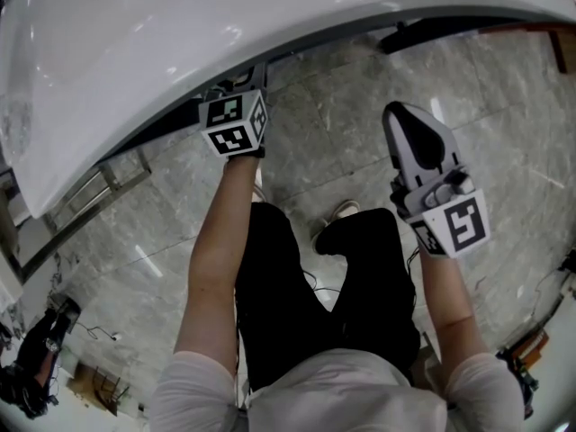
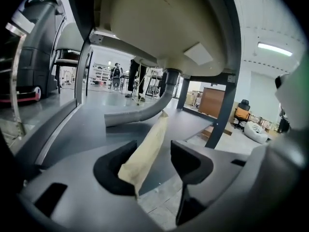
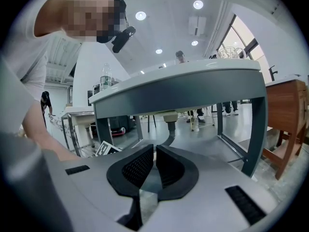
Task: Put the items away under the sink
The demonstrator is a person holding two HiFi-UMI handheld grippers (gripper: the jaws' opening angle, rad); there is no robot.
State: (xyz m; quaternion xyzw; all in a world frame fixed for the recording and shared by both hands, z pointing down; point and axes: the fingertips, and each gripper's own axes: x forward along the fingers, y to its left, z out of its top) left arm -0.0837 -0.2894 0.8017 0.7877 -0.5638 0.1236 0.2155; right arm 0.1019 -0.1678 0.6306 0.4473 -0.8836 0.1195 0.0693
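Note:
A flat tan paper packet (image 2: 147, 146) leans upright between the wide-apart jaws of my left gripper (image 2: 154, 153), its lower end against the left jaw. It stands over the dark grey shelf (image 2: 91, 124) under the sink basin (image 2: 159, 28), in front of the grey drain hose (image 2: 140, 112). In the head view the left gripper (image 1: 236, 122) reaches under the white sink (image 1: 180, 43), which hides its jaws. My right gripper (image 1: 405, 120) hangs over the floor, clear of the sink. Its jaws (image 3: 155, 151) stand almost together with nothing between them.
The sink's dark frame legs (image 2: 222, 105) (image 3: 256, 129) stand at the right. A wooden cabinet (image 3: 289, 115) is beside them. Below me are a grey stone floor (image 1: 315, 142) and the person's shoe (image 1: 337, 214). A floor-cleaning machine (image 2: 34, 47) stands at the left.

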